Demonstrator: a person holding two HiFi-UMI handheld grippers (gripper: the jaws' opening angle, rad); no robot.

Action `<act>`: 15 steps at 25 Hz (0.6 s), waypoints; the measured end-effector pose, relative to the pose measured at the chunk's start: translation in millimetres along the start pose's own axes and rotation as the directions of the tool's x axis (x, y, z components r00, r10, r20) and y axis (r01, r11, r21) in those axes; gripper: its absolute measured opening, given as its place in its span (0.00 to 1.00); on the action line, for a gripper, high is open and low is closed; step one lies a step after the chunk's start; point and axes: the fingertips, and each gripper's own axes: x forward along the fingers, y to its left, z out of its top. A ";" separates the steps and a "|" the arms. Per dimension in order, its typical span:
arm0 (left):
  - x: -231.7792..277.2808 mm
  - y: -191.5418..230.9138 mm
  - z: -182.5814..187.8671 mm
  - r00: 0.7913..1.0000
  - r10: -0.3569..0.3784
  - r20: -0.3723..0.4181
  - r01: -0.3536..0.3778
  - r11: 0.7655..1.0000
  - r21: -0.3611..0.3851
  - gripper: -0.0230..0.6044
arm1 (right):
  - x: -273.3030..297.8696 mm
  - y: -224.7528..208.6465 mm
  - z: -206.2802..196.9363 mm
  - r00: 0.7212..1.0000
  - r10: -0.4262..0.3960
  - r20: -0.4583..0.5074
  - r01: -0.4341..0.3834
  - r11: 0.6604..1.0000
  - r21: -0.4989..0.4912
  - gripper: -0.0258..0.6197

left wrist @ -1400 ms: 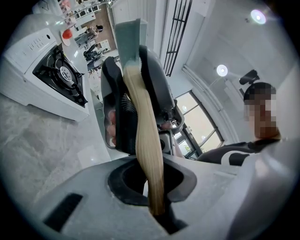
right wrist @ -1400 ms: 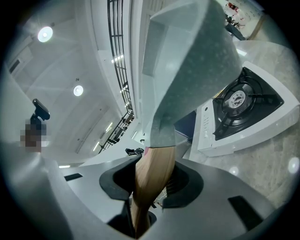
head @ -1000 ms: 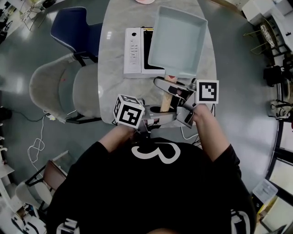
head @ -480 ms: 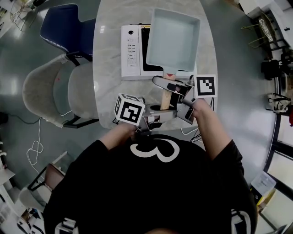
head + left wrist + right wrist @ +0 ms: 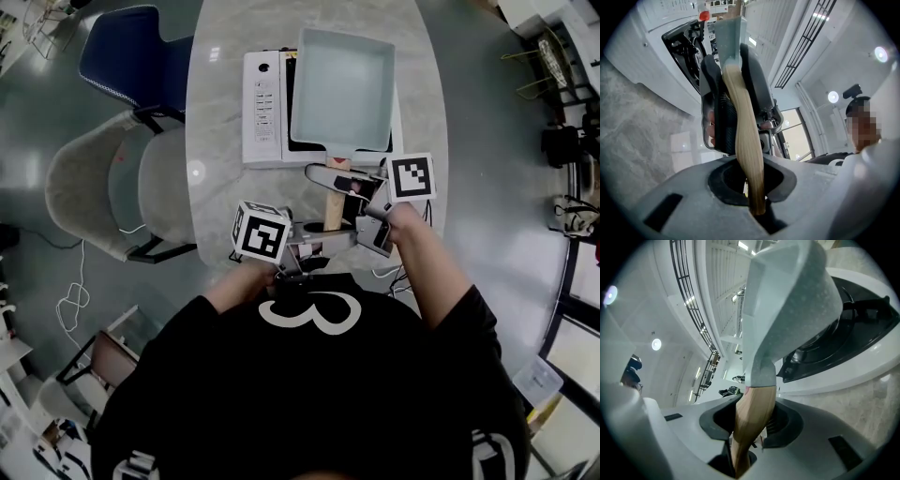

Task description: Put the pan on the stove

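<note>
A square pale grey pan (image 5: 342,89) hangs over the black top of a white portable stove (image 5: 262,108) on the marble table (image 5: 216,197). Its wooden handle (image 5: 332,204) points back toward me. My right gripper (image 5: 345,183) is shut on the handle close to the pan, seen in the right gripper view as wood (image 5: 752,413) running up to the pan (image 5: 792,301). The left gripper (image 5: 323,239) is shut on the handle's near end (image 5: 750,159). Whether the pan touches the stove (image 5: 843,369) I cannot tell.
The stove's control panel (image 5: 265,98) lies left of the pan. A blue chair (image 5: 131,56) and a grey chair (image 5: 103,187) stand left of the table. A white cable (image 5: 75,305) lies on the floor. Table edges are close on both sides.
The pan has shifted a little farther over the stove and looks lower. Both grippers keep their hold on the handle and have moved forward with it.
</note>
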 end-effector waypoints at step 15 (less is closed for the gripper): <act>18.3 19.9 9.4 0.989 0.048 0.140 -0.042 0.998 -0.044 0.09 | -3.6 -25.2 -3.8 0.990 0.013 -0.142 -0.008 0.999 0.035 0.23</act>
